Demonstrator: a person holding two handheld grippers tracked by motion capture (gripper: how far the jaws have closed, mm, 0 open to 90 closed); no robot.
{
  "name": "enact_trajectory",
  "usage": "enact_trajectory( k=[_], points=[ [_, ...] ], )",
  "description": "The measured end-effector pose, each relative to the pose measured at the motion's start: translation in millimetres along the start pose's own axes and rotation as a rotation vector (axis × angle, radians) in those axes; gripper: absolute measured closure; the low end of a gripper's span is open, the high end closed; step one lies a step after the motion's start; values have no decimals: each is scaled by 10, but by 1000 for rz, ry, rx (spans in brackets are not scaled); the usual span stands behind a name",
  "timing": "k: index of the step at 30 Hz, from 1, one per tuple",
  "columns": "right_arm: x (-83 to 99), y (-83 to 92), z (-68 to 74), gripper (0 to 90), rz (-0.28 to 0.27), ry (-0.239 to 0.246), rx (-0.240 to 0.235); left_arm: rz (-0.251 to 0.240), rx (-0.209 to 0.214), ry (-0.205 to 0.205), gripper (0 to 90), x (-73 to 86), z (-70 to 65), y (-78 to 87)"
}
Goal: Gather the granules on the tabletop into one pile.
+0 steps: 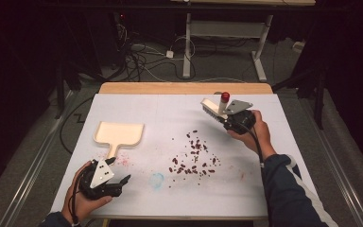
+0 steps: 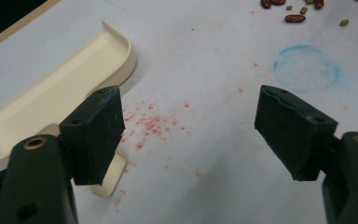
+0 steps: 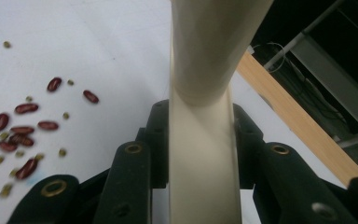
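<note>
Cream dustpan (image 1: 119, 133) lies empty, beans (image 1: 194, 158) scattered beside it.

We record two hand-held black two-jaw grippers. The left gripper (image 1: 118, 181) carries a grey three-cornered plate on top, marked by small dark holes, and a black cable trails from its body. In the left gripper view its flat, rectangular, dark green-black pads (image 2: 98, 133) each show a recessed screw hole, and the rounded linkage arms behind them hold brass-coloured eyelets. The right gripper (image 1: 227, 120) bears a like grey plate and a black cable; its arms show the same brass eyelets. The person's right arm wears a dark blue sleeve (image 1: 290, 194) with a white stripe.
</note>
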State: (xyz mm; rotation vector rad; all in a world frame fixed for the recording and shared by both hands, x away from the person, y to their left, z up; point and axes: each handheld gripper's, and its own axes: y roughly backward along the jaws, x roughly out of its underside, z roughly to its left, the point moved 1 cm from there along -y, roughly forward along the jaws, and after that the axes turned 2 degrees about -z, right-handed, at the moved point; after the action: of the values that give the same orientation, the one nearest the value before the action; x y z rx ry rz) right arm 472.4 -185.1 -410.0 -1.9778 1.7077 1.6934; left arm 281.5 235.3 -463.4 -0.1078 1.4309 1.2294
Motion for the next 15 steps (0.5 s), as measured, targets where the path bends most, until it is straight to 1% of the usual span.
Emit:
enact_trajectory(
  k=[1,4,5,6,7,8,9,10,11,12,13,14,15],
  points=[
    [-20,-63,16,680,2,6,-2,2,-2,5,234,3,5,2],
    [-74,-232,114,680,22,57,-6,-3,1,6,232,-11,12,-2],
    [-88,-279,157,679,30,68,-15,-3,2,4,232,-18,8,-4],
    [-118,-353,260,680,38,89,-43,-5,4,5,232,-20,0,-8],
    [-139,-379,321,680,39,105,-58,-2,7,5,232,-17,-9,-11],
    [-162,-397,392,679,40,122,-70,3,7,-2,232,-12,-17,-13],
    [-162,-397,392,679,40,122,-70,9,5,-9,232,-9,-24,-12],
    [-196,-404,532,679,41,159,-96,7,5,-10,229,-8,-28,-9],
    [-196,-404,532,679,41,159,-96,4,8,-8,229,-9,-28,-3],
    [-204,-384,664,679,25,188,-125,0,8,-6,228,-9,-28,3],
    [-200,-368,716,678,21,206,-140,-4,6,-4,228,-9,-26,9],
    [-200,-368,716,678,21,206,-140,-7,8,0,228,-8,-23,14],
    [-188,-346,787,678,7,198,-150,-9,13,8,228,-7,-22,16]
  ],
)
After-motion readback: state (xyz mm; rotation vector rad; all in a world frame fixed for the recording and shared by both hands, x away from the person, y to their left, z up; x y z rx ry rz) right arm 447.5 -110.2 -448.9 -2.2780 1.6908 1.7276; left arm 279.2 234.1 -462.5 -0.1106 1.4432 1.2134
